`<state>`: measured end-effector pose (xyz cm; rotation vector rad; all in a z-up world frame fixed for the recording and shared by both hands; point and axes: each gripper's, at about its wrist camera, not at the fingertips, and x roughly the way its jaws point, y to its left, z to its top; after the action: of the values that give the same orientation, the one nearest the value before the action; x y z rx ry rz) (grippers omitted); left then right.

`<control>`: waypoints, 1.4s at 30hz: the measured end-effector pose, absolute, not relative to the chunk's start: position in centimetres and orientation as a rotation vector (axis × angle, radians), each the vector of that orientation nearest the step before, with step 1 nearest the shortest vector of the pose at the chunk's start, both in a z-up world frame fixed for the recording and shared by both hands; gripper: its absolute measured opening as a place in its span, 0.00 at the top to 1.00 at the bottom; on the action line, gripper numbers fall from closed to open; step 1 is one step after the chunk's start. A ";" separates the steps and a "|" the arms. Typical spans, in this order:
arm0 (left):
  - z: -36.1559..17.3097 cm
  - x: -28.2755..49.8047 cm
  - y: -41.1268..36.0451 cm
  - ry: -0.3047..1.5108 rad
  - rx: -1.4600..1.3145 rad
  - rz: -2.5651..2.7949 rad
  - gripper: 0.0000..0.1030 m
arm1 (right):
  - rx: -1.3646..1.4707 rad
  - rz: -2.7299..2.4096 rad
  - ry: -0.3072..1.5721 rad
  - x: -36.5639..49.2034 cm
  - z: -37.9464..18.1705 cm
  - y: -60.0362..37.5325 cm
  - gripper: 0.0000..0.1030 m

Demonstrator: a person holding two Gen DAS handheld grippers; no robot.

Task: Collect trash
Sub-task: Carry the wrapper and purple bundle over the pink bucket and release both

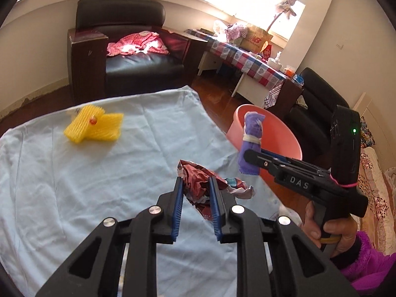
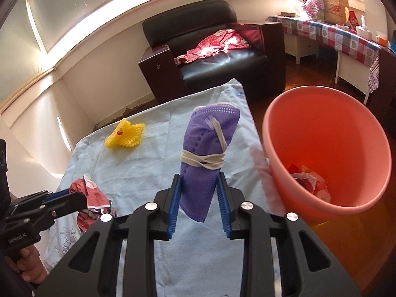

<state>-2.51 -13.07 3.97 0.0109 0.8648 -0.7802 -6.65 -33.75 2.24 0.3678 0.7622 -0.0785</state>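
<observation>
A crumpled red and white wrapper [image 1: 195, 170] hangs a little above the light blue cloth [image 1: 74, 185], with my left gripper [image 1: 195, 180] shut on it. My right gripper [image 2: 199, 176] is shut on a rolled purple cloth [image 2: 209, 136] tied with a white band, held upright near the table's right edge. Just right of it stands a pink bucket [image 2: 321, 113] with some red and white scraps [image 2: 309, 180] inside. A yellow foam fruit net [image 1: 94, 126] lies at the far left of the cloth. The right wrist view shows the left gripper [image 2: 74, 198] low at the left, holding the wrapper [image 2: 91, 193].
A black armchair [image 1: 128, 49] with a red garment on it stands behind the table. A desk with a checkered cover [image 1: 247, 59] and clutter runs along the back right. Another black chair [image 1: 316, 104] stands behind the bucket, on the wooden floor.
</observation>
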 end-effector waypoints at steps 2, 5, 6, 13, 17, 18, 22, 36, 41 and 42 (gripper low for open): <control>4.9 -2.2 -14.9 0.828 0.030 -0.800 0.81 | 0.381 -0.117 0.746 -7.2 2.5 -35.2 0.72; 5.9 -2.0 -17.8 0.783 0.050 -0.838 0.81 | 0.398 -0.168 0.727 -7.9 2.9 -37.2 0.72; 6.2 -1.9 -18.8 0.769 0.058 -0.852 0.81 | 0.401 -0.190 0.724 -8.1 3.0 -37.9 0.72; 6.7 -1.4 -25.4 0.743 0.093 -0.928 0.81 | 0.428 -0.309 0.723 -9.2 2.5 -41.8 0.72; 6.2 -1.3 -28.5 0.740 0.109 -0.955 0.81 | 0.445 -0.360 0.736 -9.3 1.7 -43.6 0.71; 6.0 -1.2 -29.1 0.741 0.115 -0.962 0.81 | 0.444 -0.369 0.740 -9.3 1.5 -43.8 0.72; 5.0 -0.4 -31.6 0.760 0.120 -0.975 0.81 | 0.445 -0.399 0.753 -9.2 0.9 -44.6 0.72; 0.9 2.0 -34.3 0.849 0.130 -0.952 0.77 | 0.470 -0.449 0.782 -9.2 -0.4 -45.8 0.71; 1.2 1.6 -34.1 0.818 0.119 -0.960 0.60 | 0.491 -0.452 0.776 -9.5 -0.4 -46.0 0.71; 1.4 1.5 -34.0 0.815 0.116 -0.964 0.60 | 0.492 -0.453 0.775 -9.6 -0.4 -46.0 0.71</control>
<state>1.48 -34.01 1.40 0.1163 0.8155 -0.9645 -9.62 -46.01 -0.36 0.4916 0.7749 -0.4528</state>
